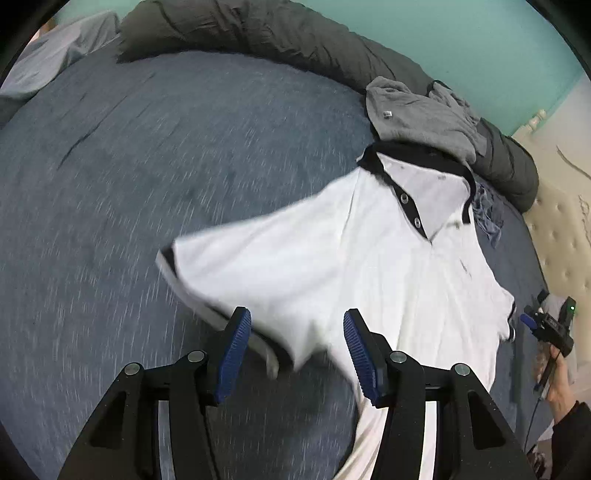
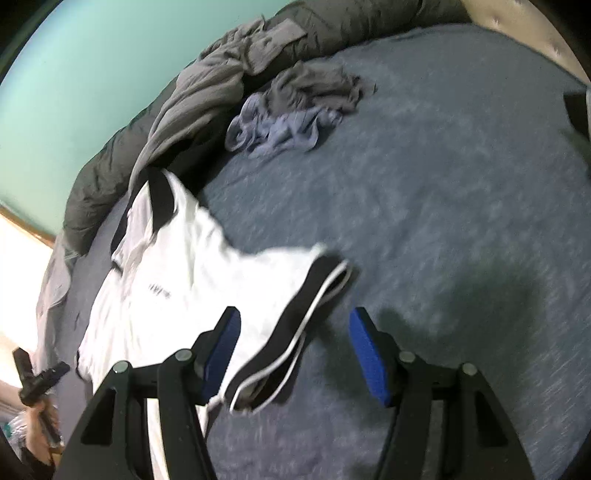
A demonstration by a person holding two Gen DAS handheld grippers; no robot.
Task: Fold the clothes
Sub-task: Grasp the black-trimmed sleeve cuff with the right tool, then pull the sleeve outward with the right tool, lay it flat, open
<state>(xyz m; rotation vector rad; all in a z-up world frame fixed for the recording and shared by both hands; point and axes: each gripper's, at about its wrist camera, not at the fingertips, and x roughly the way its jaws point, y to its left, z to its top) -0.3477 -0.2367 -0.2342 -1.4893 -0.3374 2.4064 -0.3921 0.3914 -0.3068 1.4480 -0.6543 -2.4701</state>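
A white polo shirt (image 1: 369, 266) with a black collar (image 1: 384, 173) lies front-up on the blue-grey bed. In the left wrist view my left gripper (image 1: 297, 323) is open just above its black-trimmed sleeve (image 1: 229, 266), whose hem runs under the gap between the fingers. The right wrist view shows my right gripper (image 2: 295, 319) open over the other sleeve's black cuff (image 2: 291, 332), with the shirt body (image 2: 177, 280) to its left. Neither gripper holds any cloth. Both views are blurred by motion.
A rolled dark grey duvet (image 1: 280, 33) lines the far side of the bed (image 1: 110, 221). Grey garments (image 1: 424, 114) are heaped by the collar, and a crumpled pale blue garment (image 2: 280, 129) lies beside them. A beige tufted headboard (image 1: 565, 229) stands to the right. A hand (image 1: 554, 380) holds the other gripper.
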